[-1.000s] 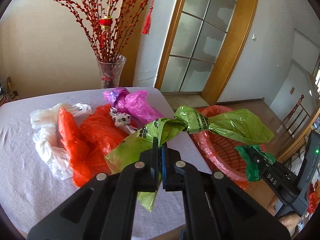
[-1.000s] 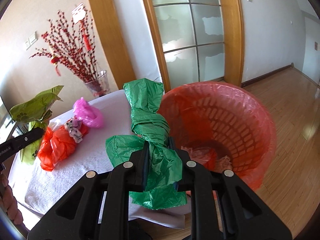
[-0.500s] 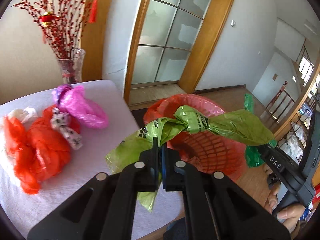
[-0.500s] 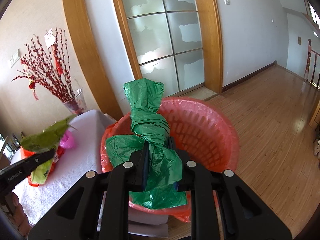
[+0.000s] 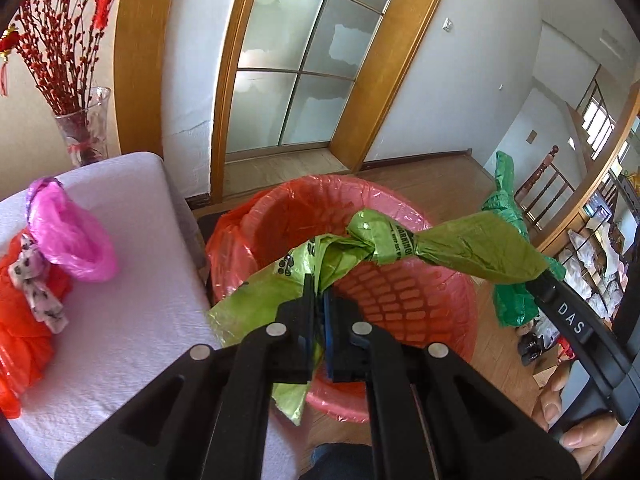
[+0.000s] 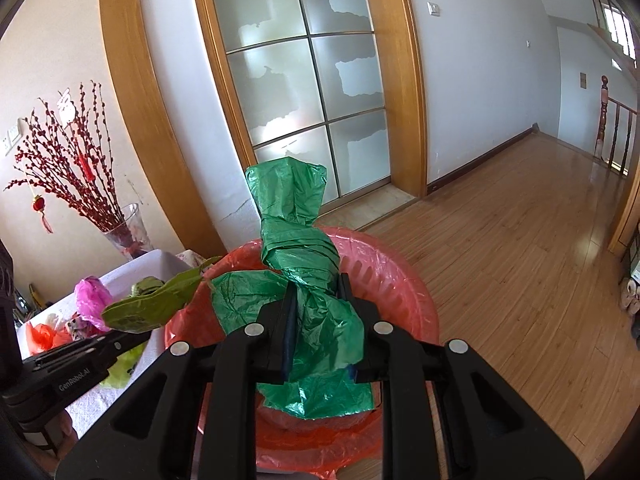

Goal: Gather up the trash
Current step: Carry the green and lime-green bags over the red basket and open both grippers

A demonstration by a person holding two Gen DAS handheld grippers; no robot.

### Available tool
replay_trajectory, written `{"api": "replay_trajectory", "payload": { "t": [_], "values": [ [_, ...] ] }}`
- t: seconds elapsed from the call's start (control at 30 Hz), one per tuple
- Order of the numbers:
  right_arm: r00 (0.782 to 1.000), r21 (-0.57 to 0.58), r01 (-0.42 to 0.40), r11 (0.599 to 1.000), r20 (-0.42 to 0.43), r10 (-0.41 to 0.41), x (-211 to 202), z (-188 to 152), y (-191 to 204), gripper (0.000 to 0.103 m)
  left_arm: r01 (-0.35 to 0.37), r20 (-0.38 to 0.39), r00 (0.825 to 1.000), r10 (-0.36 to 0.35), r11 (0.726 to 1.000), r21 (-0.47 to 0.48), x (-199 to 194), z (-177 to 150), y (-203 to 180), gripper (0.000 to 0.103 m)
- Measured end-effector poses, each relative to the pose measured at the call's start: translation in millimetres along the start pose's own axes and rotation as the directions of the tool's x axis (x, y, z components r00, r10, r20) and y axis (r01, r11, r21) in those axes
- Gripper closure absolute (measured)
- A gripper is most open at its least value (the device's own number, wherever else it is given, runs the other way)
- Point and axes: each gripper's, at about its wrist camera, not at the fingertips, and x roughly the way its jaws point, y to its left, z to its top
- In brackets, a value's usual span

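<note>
- Left wrist view: left gripper [image 5: 318,300] clamped on the knotted lime-green plastic bag [image 5: 400,244]; jaws have just been easing apart a touch, bag still pinched between them.
- Since a second ago the view has swung off the table; the bag now hangs above the red-lined round plastic basket [image 5: 448,300]. Judgement: drop is next.
- Right gripper [image 5: 532,280] sits at right with the dark-green plastic bag [image 5: 508,300], a hand [image 5: 576,428] on its handle.
- Pink bag [image 5: 68,236] and orange-red bags [image 5: 24,332] remain on the table's lilac cloth [image 5: 132,320], so more trips are needed.
- Right wrist view: right gripper [image 6: 318,320] clamped on the twisted dark-green bag [image 6: 304,256]; jaws have just been opening slightly, bag still between them.
- It is over the basket [image 6: 400,280], rim now closer below than before.
- Room: glass vase of red twigs [image 6: 128,232], frosted sliding door [image 6: 304,80], wood floor [image 6: 520,240].
</note>
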Motion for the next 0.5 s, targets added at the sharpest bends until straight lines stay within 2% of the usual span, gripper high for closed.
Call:
{"api": "replay_trajectory", "payload": {
  "t": [0.03,0.13,0.2,0.37,0.5],
  "values": [
    [1.0,0.001,-0.002,1.0,-0.007,0.002,2.6,0.1,-1.3,0.078,0.006,-0.009,1.0,-0.006,1.0,0.003,4.6,-0.4,-0.7,0.094],
    [1.0,0.008,-0.005,1.0,-0.026,0.005,8.2,-2.7,-4.2,0.065,0.006,-0.027,1.0,-0.006,1.0,0.005,11.5,-3.5,1.4,0.078],
    [0.999,0.007,0.0,1.0,-0.032,0.0,10.7,-6.1,-5.7,0.062,0.004,-0.036,0.999,-0.003,1.0,0.006,14.5,-6.8,2.3,0.074],
    [0.999,0.003,0.014,1.0,-0.044,-0.014,12.5,-11.9,-6.1,0.062,-0.011,-0.041,0.999,0.011,1.0,-0.007,10.7,-11.8,11.4,0.072],
    [0.999,-0.013,0.025,1.0,-0.04,-0.026,9.6,-15.3,-3.0,0.062,-0.046,-0.009,0.999,0.046,0.999,-0.01,-2.5,-16.6,19.1,0.064]
  ]
}}
